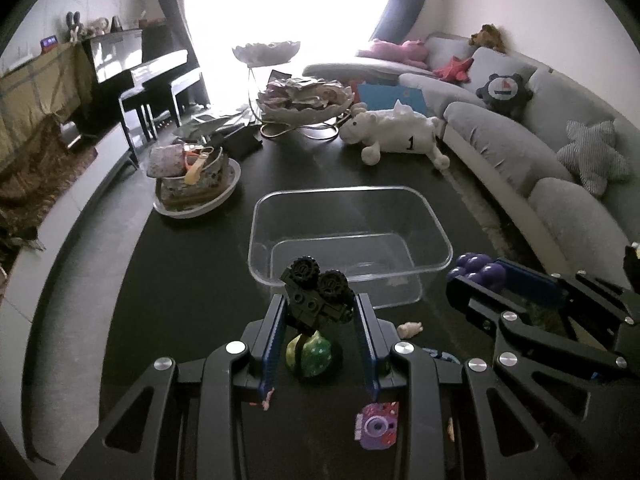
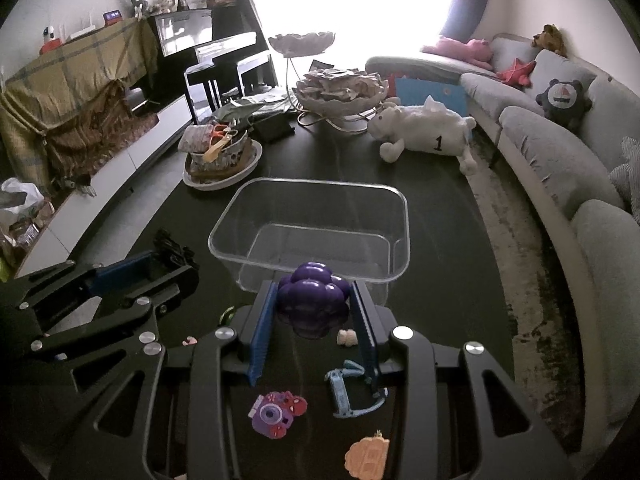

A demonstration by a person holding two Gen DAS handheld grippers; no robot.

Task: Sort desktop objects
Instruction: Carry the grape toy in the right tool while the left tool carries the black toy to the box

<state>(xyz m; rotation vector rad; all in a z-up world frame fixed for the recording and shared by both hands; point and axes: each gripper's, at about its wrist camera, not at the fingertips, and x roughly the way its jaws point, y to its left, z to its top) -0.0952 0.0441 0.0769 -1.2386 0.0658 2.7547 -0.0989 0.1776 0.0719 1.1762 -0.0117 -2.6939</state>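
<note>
My left gripper is shut on a black brick-built toy car with two wheels up, held just before the near wall of the clear plastic bin. My right gripper is shut on a purple grape toy, also held near the bin's front wall. The bin looks empty. On the dark table lie a green spotted toy, a purple camera toy, a light blue clip, an orange cookie-shaped piece and a small pale figure.
A plate with a patterned basket stands left of the bin. A white plush sheep and a tiered tray of papers sit at the table's far end. A grey sofa curves on the right; a piano stands at the left.
</note>
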